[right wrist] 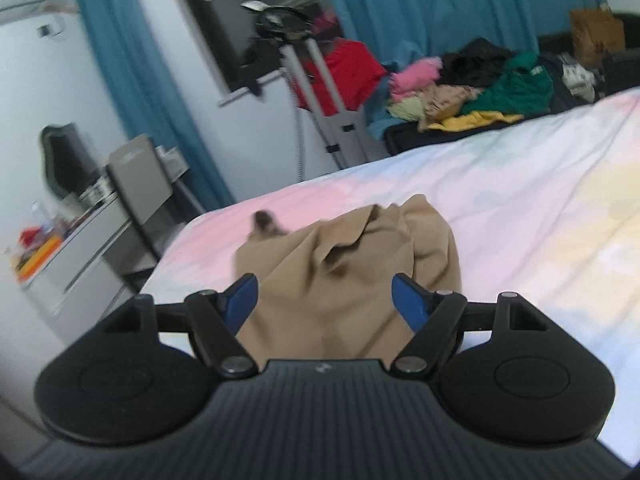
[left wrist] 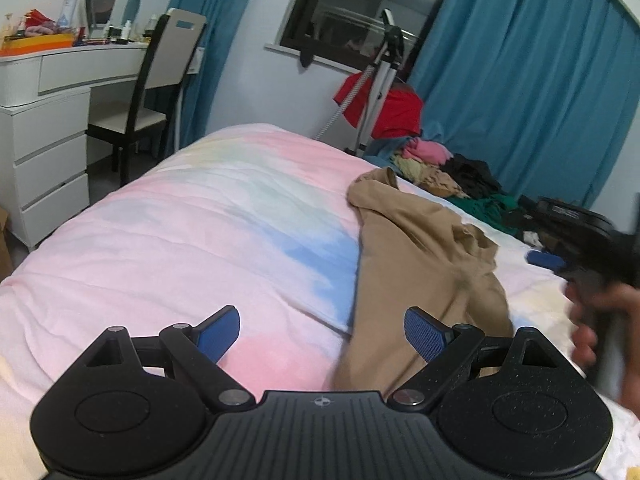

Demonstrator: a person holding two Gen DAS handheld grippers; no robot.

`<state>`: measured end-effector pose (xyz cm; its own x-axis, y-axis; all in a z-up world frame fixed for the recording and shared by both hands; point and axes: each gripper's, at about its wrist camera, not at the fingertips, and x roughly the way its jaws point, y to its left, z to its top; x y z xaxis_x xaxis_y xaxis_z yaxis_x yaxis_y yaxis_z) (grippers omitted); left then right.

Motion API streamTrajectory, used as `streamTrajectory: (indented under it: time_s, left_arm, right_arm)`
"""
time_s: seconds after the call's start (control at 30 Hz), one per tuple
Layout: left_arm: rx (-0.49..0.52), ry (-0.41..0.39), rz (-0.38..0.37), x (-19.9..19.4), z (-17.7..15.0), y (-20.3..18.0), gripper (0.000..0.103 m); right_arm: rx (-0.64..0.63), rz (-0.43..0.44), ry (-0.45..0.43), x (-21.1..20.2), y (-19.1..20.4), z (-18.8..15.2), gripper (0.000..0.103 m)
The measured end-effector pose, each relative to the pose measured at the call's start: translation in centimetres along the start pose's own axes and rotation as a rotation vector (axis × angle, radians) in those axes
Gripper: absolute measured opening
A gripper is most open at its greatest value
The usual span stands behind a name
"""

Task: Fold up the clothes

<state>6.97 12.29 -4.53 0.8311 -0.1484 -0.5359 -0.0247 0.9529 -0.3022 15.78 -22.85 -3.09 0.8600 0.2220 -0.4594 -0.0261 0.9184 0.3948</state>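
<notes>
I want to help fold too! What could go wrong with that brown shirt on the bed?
The tan garment lies crumpled, so a grab might pinch several layers and fold it crooked. Both the left gripper and right gripper are open and holding nothing. The right wrist view is blurry, so aiming may be off.

I'm working in a home bedroom. The landmark is a wide bed under a pastel pink, blue and white quilted cover. Beyond its far left corner I see a white dressing table with drawers, its top crowded with bottles, and a dark-framed chair with a pale seat pushed against it. Past the bed's far edge hang long teal curtains around a dark window, and a heap of mixed coloured clothes lies there.
</notes>
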Motion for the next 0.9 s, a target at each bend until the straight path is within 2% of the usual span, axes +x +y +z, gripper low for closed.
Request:
streamTrajectory:
  time_s: [0.1, 0.2, 0.3, 0.37, 0.57, 0.63, 0.8, 0.83, 0.9]
  left_arm:
    - [0.015, 0.0, -0.038, -1.1, -0.1, -0.3, 0.091]
    - [0.023, 0.038, -0.055, -1.8, -0.3, -0.3, 0.091]
    - [0.024, 0.081, 0.005, -2.1, -0.3, -0.1, 0.091]
    - [-0.016, 0.111, 0.014, -2.3, -0.2, 0.7, 0.091]
    - [-0.199, 0.241, -0.043, -2.2, -1.6, 3.4, 0.091]
    - [-0.26, 0.275, -0.045, -2.4, -2.5, 4.2, 0.091]
    - [-0.294, 0.328, 0.067, -2.8, -4.1, 5.4, 0.09]
    - [-0.325, 0.35, 0.075, -2.7, -4.4, 5.8, 0.089]
    - [-0.438, 0.385, 0.078, -2.5, -5.3, 7.2, 0.079]
  right_arm:
    - [-0.028, 0.037, -0.004, -4.5, 0.8, -1.2, 0.076]
    - [-0.055, 0.075, -0.007, -9.0, 1.7, -2.5, 0.076]
    - [0.005, 0.097, -0.002, -12.8, 0.1, -4.5, 0.076]
    - [0.075, 0.105, 0.008, -14.5, -1.6, -6.0, 0.076]
    - [0.3, 0.07, 0.079, -15.5, -5.7, -8.8, 0.078]
    - [0.314, 0.075, 0.103, -15.2, -5.8, -8.9, 0.078]
    - [0.277, 0.074, 0.116, -15.4, -5.5, -9.6, 0.078]
    - [0.277, 0.08, 0.122, -15.5, -5.5, -9.8, 0.078]
    - [0.277, 0.086, 0.131, -15.5, -5.7, -10.1, 0.078]
